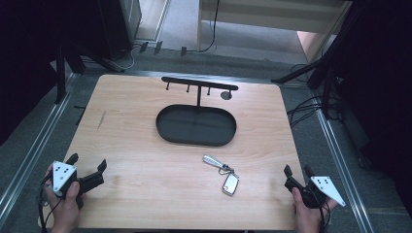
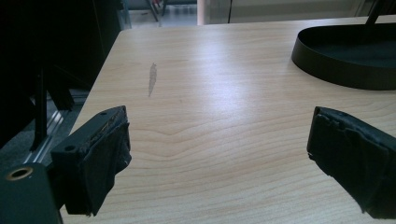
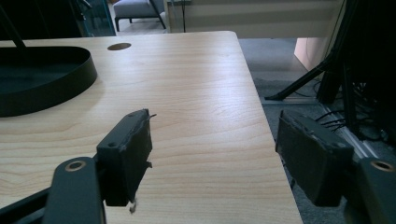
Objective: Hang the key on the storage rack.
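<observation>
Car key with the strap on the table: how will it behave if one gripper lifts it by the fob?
The car key is probably rigid and smooth, so it may slip. Its strap joins at a ring, so it will likely dangle. Lying flat, it looks unlikely to roll.

The table (image 2: 224,116) is pale wood with a fine grain, smooth, with a soft sheen where light falls and one grey scuff (image 2: 152,79). The tray (image 1: 167,133) looks like matt black metal, as does its hook rack (image 1: 199,83). The key fob (image 1: 231,184) is glossy, silvery plastic or metal, on a shiny metal ring. Both grippers' jaws are matt black, with rough, frayed padding.
</observation>
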Demonstrator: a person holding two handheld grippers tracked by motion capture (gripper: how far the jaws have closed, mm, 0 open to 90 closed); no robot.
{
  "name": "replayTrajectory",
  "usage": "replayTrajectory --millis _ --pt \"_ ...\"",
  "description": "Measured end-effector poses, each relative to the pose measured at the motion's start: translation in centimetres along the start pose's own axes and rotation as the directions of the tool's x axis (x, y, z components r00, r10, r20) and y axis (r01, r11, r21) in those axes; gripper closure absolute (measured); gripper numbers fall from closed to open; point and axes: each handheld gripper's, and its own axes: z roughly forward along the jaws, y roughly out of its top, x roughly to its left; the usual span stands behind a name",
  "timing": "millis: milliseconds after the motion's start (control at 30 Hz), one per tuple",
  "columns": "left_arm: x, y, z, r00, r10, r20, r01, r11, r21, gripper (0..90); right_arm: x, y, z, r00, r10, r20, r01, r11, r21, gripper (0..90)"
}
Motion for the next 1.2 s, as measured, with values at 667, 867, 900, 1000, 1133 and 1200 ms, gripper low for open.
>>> replayTrajectory --millis 667,867,900,1000,1133,1200 --pt "0.0 -0.1 -0.1 1.0000 0.000 0.003 0.000 1.0000 -0.006 6.3 4.4 2.1 1.3 0.9647 -0.184 -0.189 0.185 0.983 -0.012 47.8" --pt "0.0 0.0 -0.1 1.0000 0.005 0.005 -0.005 1.0000 -0.004 6.3 5.2 3.6 1.8 0.9282 -0.232 -0.291 0.248 0.968 0.020 52.5" --pt "0.0 0.0 -0.1 1.0000 0.005 0.006 -0.005 1.0000 -0.005 6.3 5.3 3.9 1.9 0.9189 -0.242 -0.311 0.263 0.965 0.025 52.6" --pt "0.0 0.0 -0.1 1.0000 0.005 0.006 -0.005 1.0000 -0.005 6.3 6.1 4.6 2.0 0.8903 -0.271 -0.366 0.309 0.950 0.048 51.0" --pt "0.0 0.0 -0.1 1.0000 0.007 0.007 -0.007 1.0000 -0.005 6.3 7.6 5.4 2.2 0.8452 -0.321 -0.427 0.395 0.914 0.095 48.4" --pt "0.0 0.0 -0.1 1.0000 0.006 0.007 -0.006 1.0000 -0.005 6.3 8.5 5.8 2.4 0.8227 -0.340 -0.455 0.432 0.895 0.112 48.8"
